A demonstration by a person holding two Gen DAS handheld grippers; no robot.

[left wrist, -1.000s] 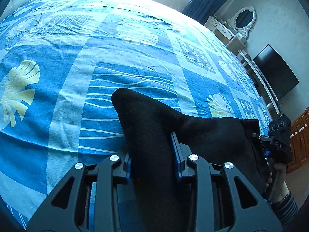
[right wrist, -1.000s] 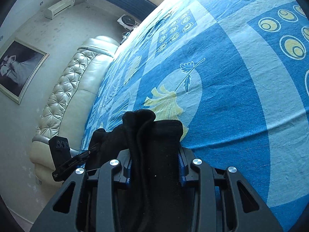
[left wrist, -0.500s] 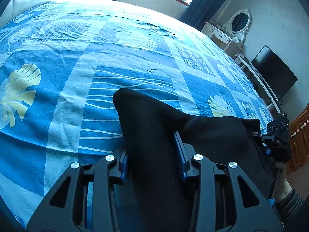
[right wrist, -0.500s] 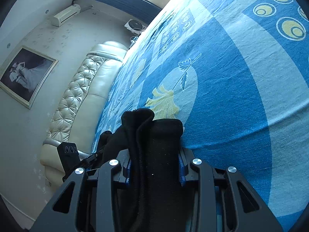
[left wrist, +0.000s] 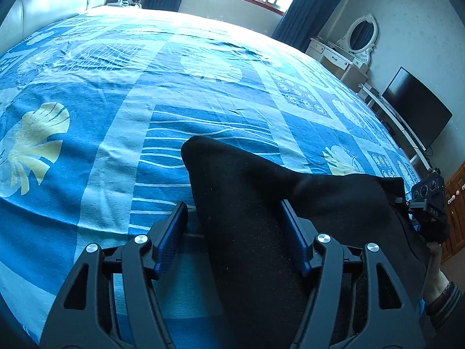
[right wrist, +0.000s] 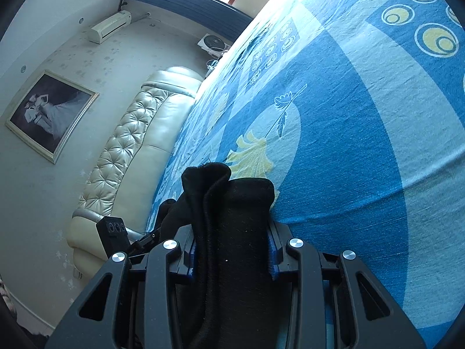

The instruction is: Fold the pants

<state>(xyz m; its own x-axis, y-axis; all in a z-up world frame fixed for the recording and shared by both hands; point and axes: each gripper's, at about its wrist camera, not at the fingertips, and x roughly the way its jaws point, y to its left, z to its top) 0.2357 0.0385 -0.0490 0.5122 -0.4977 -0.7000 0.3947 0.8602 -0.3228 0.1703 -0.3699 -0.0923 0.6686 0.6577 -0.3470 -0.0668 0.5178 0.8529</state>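
Bedspread, blue with pale shell and leaf prints, is stretching away from both cameras toward the far edge of the bed, lying bare and only lightly wrinkled across its middle and far side. In the left wrist view a cream headboard is bordering the bed's left edge, a window with dark curtains is standing beyond the far edge, and a dressing table with an oval mirror and a dark television are lining the wall past the right edge. Black pants are hanging bunched at the near edge of the bed, stretched between the two tools. The left gripper is standing with its jaws apart: the cloth is passing between them, lying against the right finger while a gap is showing beside the left finger, so a firm hold is not apparent. In the right wrist view the right gripper is clamping a rolled, doubled-over bundle of the pants, both blue pads pressing its sides, with the cloth's rounded end poking forward past the fingertips above the bedspread. The right gripper is also showing at the right border of the left wrist view, with the person's hand under it.
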